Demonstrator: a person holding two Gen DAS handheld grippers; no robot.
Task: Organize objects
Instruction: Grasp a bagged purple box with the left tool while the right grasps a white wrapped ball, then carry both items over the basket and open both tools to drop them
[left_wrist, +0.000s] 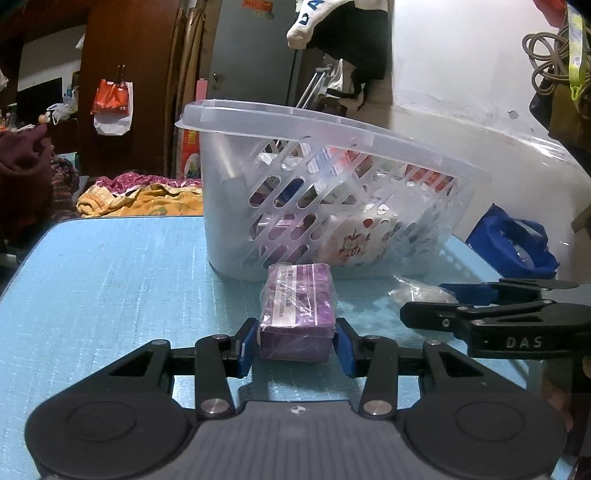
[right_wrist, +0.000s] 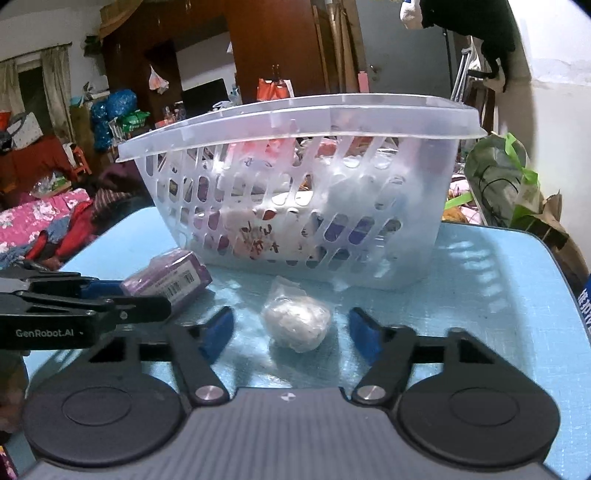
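Note:
A purple wrapped box (left_wrist: 297, 310) lies on the light blue table (left_wrist: 110, 280) in front of a clear slotted basket (left_wrist: 332, 177) that holds several packets. My left gripper (left_wrist: 295, 343) has its blue pads touching both sides of the box. In the right wrist view the box (right_wrist: 166, 277) sits at left with the left gripper on it. My right gripper (right_wrist: 291, 332) is open around a small white bundle in clear plastic (right_wrist: 295, 321), pads apart from it. The basket (right_wrist: 303, 184) stands just behind. The right gripper also shows in the left wrist view (left_wrist: 428, 302), beside the bundle (left_wrist: 417, 293).
A blue bag (left_wrist: 517, 243) lies off the table's right edge. A green and brown bag (right_wrist: 517, 192) stands behind the table at right. Bedding and clothes (right_wrist: 44, 225) lie beyond the left edge. The white wall (left_wrist: 480, 92) is close behind the basket.

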